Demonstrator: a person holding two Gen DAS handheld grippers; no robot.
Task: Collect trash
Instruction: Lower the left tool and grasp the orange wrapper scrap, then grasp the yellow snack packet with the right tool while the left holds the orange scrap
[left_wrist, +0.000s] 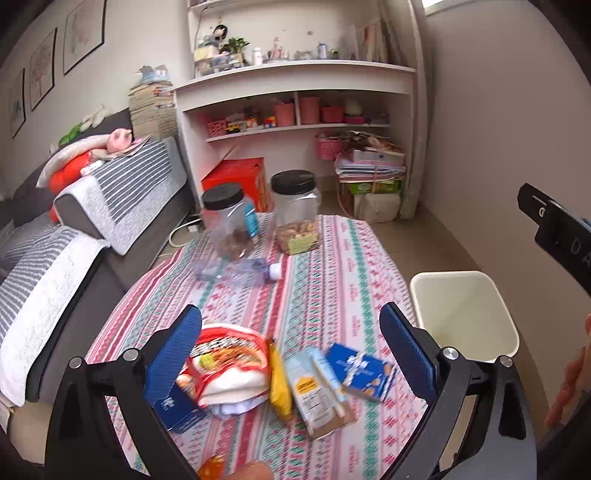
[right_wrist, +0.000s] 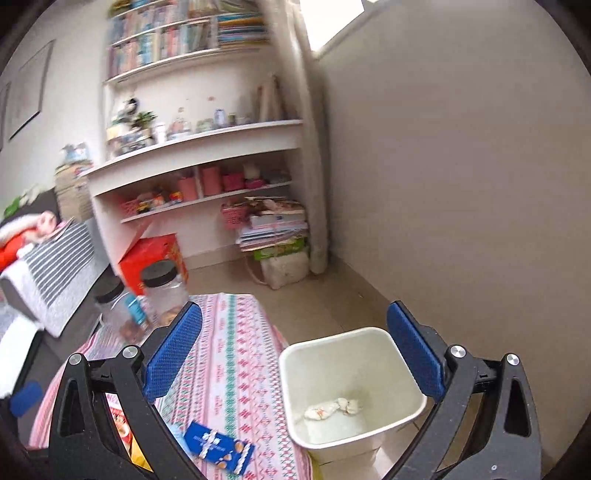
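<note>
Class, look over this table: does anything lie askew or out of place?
Yes. A crushed clear plastic bottle lies on its side before the two upright jars, and wrappers and cartons lie scattered at odd angles on the tablecloth.

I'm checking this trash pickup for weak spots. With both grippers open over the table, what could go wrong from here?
The bin stands on the floor past the table edge, so a drop could miss. The left gripper might take several wrappers at once. The snack jars could be mistaken for trash.
</note>
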